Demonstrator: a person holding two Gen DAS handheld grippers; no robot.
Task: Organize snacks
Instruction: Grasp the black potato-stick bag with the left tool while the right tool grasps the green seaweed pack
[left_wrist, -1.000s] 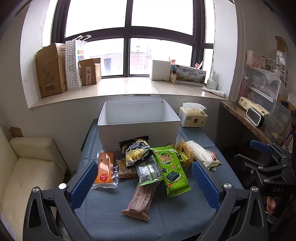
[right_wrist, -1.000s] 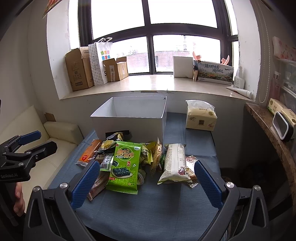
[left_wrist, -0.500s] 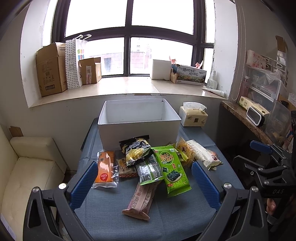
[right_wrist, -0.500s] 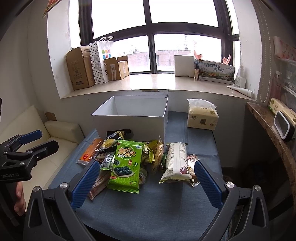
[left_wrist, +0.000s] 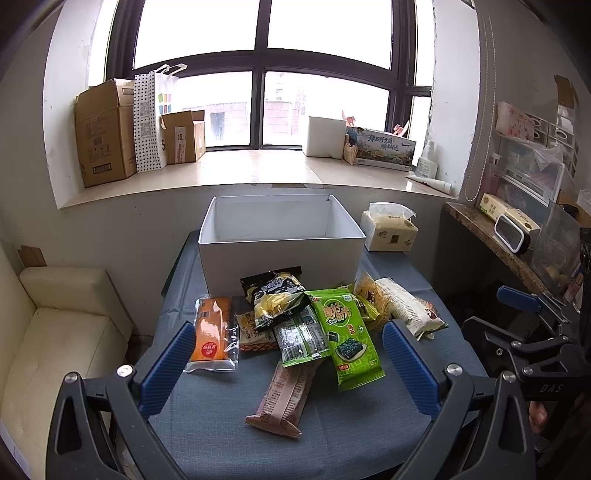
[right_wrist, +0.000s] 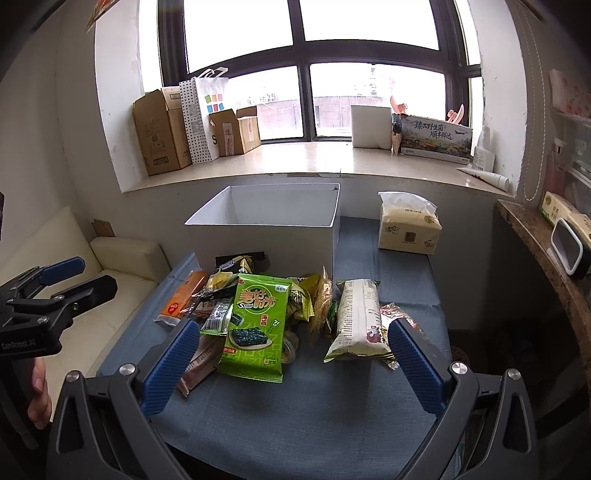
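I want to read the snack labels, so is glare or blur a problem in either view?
Left wrist view: the window is blown out, but the green seaweed pack is sharp. Right wrist view: same bright window, pack lettering legible; straight edges bow near the borders.

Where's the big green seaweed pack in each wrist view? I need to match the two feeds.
Left wrist: green seaweed pack lies right of centre, at the front of the snack pile, nearer the right finger.
Right wrist: the same pack lies left of centre, nearer the left finger.
Shared landmark: the white box stands just behind the pile in both.
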